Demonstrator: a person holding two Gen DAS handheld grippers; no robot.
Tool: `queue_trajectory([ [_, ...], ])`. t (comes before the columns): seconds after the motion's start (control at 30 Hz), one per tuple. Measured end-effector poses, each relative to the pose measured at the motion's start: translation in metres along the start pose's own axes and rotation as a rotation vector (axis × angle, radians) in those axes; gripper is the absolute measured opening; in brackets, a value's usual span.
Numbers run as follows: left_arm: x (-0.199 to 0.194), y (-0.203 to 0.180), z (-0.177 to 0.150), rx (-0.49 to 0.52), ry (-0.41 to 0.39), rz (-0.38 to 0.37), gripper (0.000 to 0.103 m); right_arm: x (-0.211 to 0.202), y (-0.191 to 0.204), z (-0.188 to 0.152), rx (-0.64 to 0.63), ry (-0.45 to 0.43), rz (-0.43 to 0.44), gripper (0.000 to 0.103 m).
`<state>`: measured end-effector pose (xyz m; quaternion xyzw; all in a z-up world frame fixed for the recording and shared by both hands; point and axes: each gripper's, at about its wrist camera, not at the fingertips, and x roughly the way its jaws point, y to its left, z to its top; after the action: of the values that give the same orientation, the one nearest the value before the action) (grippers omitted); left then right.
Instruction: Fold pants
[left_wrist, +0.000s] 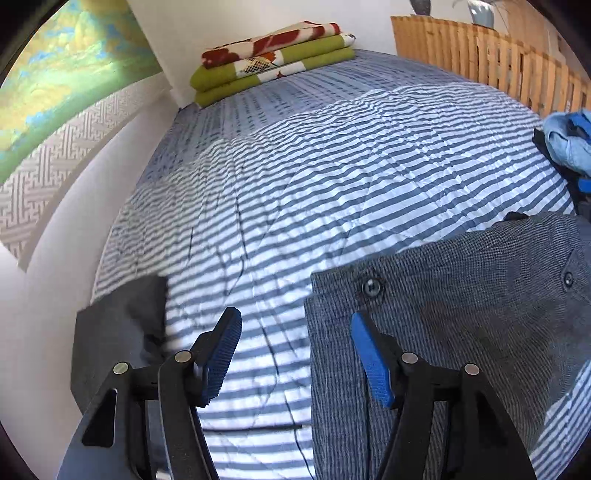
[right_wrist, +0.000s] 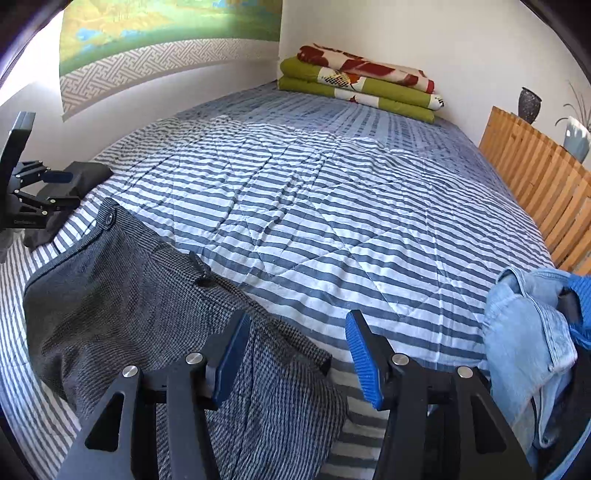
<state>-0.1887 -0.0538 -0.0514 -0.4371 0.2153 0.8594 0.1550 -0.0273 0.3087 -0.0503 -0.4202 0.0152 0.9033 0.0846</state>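
Grey checked pants (left_wrist: 461, 314) lie on the striped bed cover, waistband with a dark button (left_wrist: 371, 287) toward the wall. My left gripper (left_wrist: 295, 354) hovers open over the waistband's left corner, its right finger above the cloth, its left over bare cover. In the right wrist view the same pants (right_wrist: 155, 325) spread at lower left. My right gripper (right_wrist: 295, 354) is open just above their right edge, nothing between the fingers. The left gripper (right_wrist: 55, 188) also shows at far left there, open.
A dark folded garment (left_wrist: 118, 332) lies at the bed's left edge by the wall. A heap of light blue jeans (right_wrist: 528, 339) and blue clothes sits at right. Folded green blankets (right_wrist: 362, 85) rest at the head. A wooden slatted rail (right_wrist: 535, 184) lines the right side.
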Motion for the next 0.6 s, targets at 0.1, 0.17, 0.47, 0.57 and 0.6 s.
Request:
queue_trajectory([
  [0.1, -0.02, 0.021, -0.042, -0.08, 0.014, -0.062, 0.066, -0.032, 0.005, -0.027, 0.069, -0.029, -0.026, 0.05],
  [0.17, -0.031, 0.031, -0.079, -0.157, 0.037, -0.11, 0.066, -0.051, 0.011, -0.055, 0.165, -0.039, 0.05, 0.051],
  [0.47, -0.007, 0.029, -0.148, -0.366, 0.126, -0.314, 0.034, -0.044, 0.131, -0.109, 0.141, 0.056, 0.384, 0.051],
  [0.57, -0.011, 0.019, -0.14, -0.333, 0.117, -0.287, 0.013, -0.027, 0.167, -0.102, 0.052, 0.057, 0.339, 0.051],
  [0.6, -0.016, 0.015, -0.135, -0.306, 0.109, -0.266, 0.012, -0.02, 0.175, -0.099, 0.019, 0.065, 0.317, 0.051],
])
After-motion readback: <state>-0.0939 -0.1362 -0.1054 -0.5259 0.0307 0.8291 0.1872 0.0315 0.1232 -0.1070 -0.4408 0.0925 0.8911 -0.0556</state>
